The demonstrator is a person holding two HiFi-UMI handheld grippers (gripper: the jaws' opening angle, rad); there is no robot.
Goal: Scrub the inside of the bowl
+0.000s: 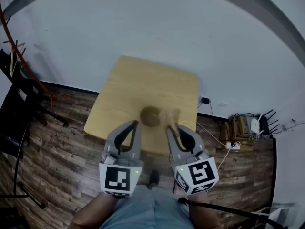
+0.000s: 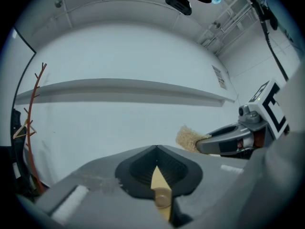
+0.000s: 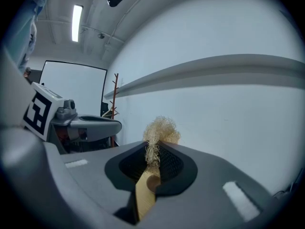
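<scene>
A small brown bowl (image 1: 150, 115) stands on the square wooden table (image 1: 143, 87), near its front edge. My right gripper (image 1: 171, 127) is shut on a tan fibrous scrubber (image 1: 169, 116), which sticks out past the jaws just right of the bowl. In the right gripper view the scrubber (image 3: 160, 130) is pinched between the shut jaws of the right gripper (image 3: 153, 147). My left gripper (image 1: 134, 123) is shut with nothing in it, just left of and nearer than the bowl. The left gripper view shows the scrubber (image 2: 188, 138) at the tip of the other gripper.
The table stands against a white wall on a wood-plank floor (image 1: 62, 151). A dark coat stand with hangers (image 1: 19, 75) is at the left. Cables and a power strip (image 1: 234, 145) lie on the floor at the right.
</scene>
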